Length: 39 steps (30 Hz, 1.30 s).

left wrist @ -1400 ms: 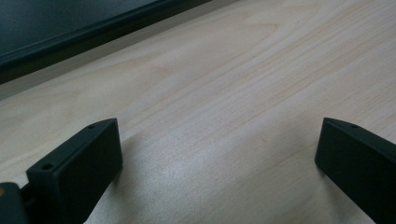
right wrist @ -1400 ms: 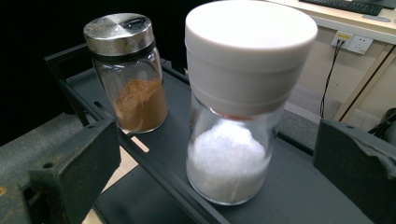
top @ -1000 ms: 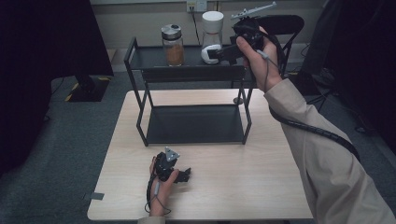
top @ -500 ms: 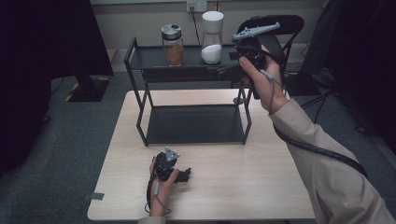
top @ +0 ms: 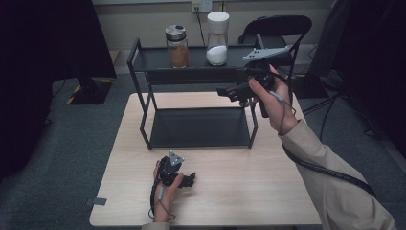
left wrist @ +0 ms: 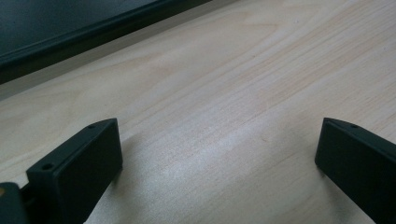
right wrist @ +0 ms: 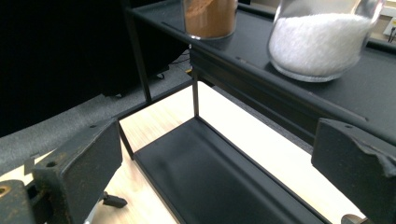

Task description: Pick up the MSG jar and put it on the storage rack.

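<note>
The clear glass jar of white powder with a white lid (top: 217, 38) stands upright on the top shelf of the black metal rack (top: 158, 58), up and left of the right tool (top: 229, 92), which is held open and empty and is the nearer one. The left tool (top: 190, 180) is rested open on the pale wooden counter (top: 249, 182).

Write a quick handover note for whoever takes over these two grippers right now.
Right gripper: open, empty, held in the air off the right end of the rack's top shelf.
Left gripper: open, empty, resting on the table near the front edge.
White-powder jar and brown-powder jar: both upright, side by side on the top shelf, touched by neither gripper.
Done, by the look of it: both jars shelved.
Left: probably only to bring the right gripper down to the table; the lower shelf holds nothing.
</note>
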Each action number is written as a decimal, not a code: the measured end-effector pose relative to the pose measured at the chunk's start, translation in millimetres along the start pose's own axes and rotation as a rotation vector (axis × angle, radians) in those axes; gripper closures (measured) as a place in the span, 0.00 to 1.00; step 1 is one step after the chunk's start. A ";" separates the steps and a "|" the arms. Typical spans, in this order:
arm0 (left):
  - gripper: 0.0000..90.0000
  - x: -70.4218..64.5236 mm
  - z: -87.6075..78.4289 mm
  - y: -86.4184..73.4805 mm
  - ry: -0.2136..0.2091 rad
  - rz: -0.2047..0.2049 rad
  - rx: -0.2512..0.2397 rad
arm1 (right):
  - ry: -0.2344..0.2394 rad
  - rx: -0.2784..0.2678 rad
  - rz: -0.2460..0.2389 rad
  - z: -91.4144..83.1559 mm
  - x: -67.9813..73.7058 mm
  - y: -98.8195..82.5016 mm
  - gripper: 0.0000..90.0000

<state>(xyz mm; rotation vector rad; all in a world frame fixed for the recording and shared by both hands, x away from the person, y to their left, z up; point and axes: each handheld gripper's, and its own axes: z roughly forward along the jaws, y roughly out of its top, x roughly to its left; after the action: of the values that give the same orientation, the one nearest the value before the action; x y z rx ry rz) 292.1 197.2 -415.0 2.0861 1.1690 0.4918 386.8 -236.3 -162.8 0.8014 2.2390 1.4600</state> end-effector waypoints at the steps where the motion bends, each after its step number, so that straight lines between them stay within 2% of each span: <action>1: 0.00 0.0 0.0 0.0 0.000 0.000 0.000 | 0.002 -0.002 0.002 -0.4 0.8 -2.2 0.01; 7: 0.00 -0.1 0.0 0.0 0.000 0.000 0.000 | 0.018 -0.013 -0.012 0.5 5.2 -18.8 0.01; 14: 0.00 -0.1 0.2 -0.3 0.001 0.000 -0.002 | 0.053 -0.006 0.017 12.4 4.0 -45.3 0.01; 22: 0.00 -0.2 0.2 -0.3 0.001 0.000 -0.002 | 0.061 0.002 0.035 23.6 2.8 -71.1 0.01; 30: 0.00 -0.2 0.1 -0.3 0.001 0.000 -0.001 | 0.078 0.014 0.039 29.4 3.0 -91.4 0.00; 39: 0.00 -0.2 0.1 -0.3 0.001 0.000 -0.001 | 0.116 0.029 0.037 38.2 3.9 -117.8 0.00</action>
<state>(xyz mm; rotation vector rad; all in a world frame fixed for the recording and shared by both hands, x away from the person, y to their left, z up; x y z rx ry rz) 291.9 197.1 -415.3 2.0852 1.1688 0.4936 374.0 -242.9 -285.9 0.7898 2.3470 1.5316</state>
